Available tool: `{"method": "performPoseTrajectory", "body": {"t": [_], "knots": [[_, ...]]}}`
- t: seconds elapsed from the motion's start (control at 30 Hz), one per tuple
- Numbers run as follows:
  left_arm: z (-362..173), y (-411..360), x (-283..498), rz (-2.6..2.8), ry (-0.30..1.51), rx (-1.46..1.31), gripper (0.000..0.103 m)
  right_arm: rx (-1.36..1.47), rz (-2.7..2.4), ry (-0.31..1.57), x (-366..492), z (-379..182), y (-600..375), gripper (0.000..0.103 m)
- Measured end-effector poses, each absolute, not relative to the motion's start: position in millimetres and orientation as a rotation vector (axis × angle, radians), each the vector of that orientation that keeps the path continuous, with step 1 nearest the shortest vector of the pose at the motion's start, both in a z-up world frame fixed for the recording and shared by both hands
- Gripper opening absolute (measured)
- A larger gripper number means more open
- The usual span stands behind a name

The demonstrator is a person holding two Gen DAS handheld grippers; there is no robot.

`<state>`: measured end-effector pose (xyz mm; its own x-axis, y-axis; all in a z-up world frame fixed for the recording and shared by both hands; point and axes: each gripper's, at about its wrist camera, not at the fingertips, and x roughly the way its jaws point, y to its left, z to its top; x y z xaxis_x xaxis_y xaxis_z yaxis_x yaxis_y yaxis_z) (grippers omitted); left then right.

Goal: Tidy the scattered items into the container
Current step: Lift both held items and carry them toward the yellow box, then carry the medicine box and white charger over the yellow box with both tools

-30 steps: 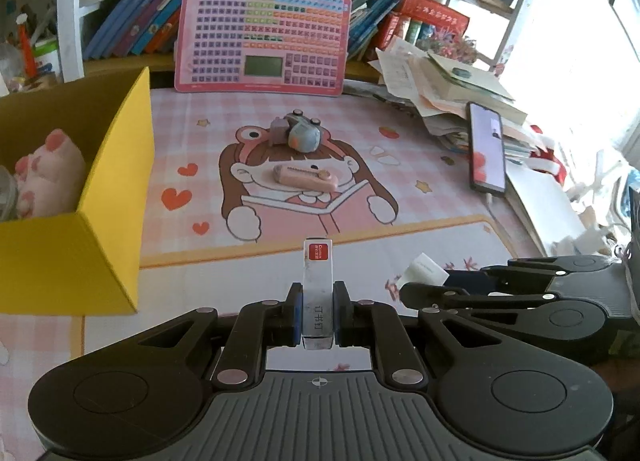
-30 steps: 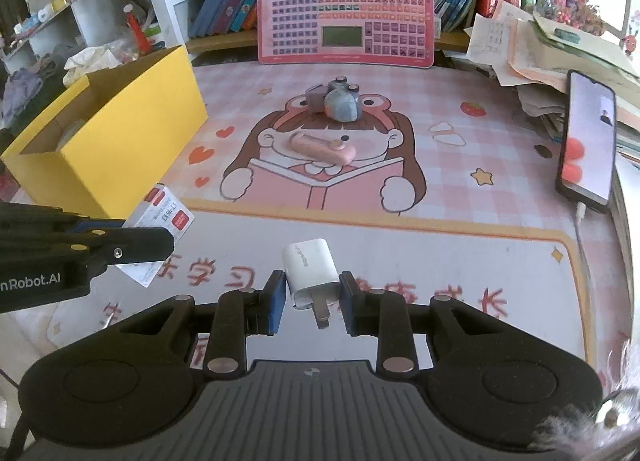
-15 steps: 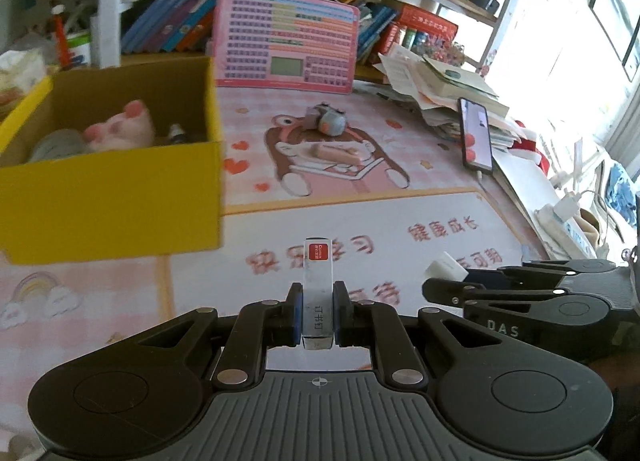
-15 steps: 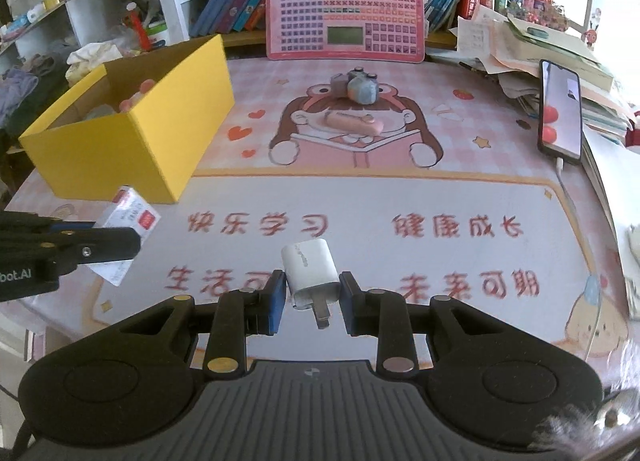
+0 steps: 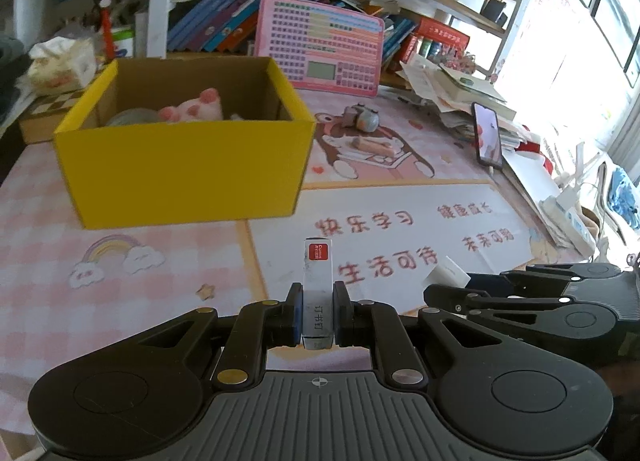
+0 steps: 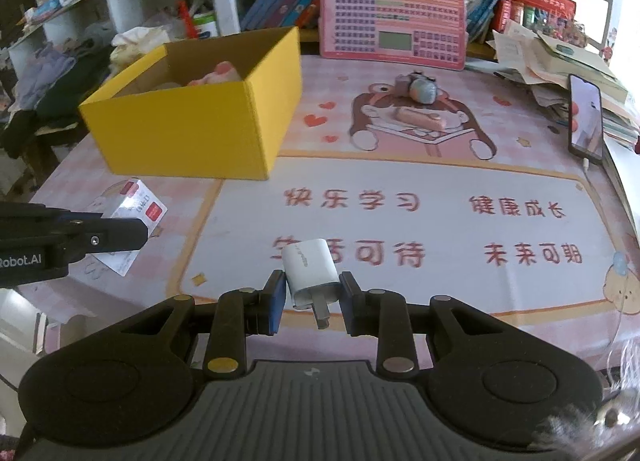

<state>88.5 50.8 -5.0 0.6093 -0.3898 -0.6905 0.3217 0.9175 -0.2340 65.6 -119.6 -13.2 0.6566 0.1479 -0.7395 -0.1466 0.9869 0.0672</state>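
— Now, the left tongs [image 5: 317, 311] pinch a slim, glossy staple box [image 5: 317, 281] on edge, red label up.

— And the right tongs [image 6: 312, 303] clamp a smooth white charger plug [image 6: 310, 275], metal prongs pointing back.

— Both hang above the printed counter mat [image 6: 440, 181]; the matte yellow cardboard box [image 5: 188, 169] sits beyond, a plush pink toy [image 5: 192, 111] inside.

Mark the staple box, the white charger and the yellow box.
staple box [image 5: 317, 293], left wrist view, clear side face.
white charger [image 6: 310, 271], right wrist view, top face.
yellow box [image 6: 180, 133], right wrist view, front wall.
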Motion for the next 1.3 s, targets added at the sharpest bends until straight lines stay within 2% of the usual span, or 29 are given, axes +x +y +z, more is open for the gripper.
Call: {"method": "performPoseTrajectory", "body": {"t": [0.4,1.3], "knots": [[-6.6,88.0,78.6,-0.378,0.81,-0.106,0.013,-0.039,0.222,0.823,59.0,-9.0,-76.0,0.027],[-7.6,119.6,82.4,-0.338,0.819,-0.108,0.013,-0.06,0.3,0.826,68.9,-11.9,-40.2,0.027]]}}
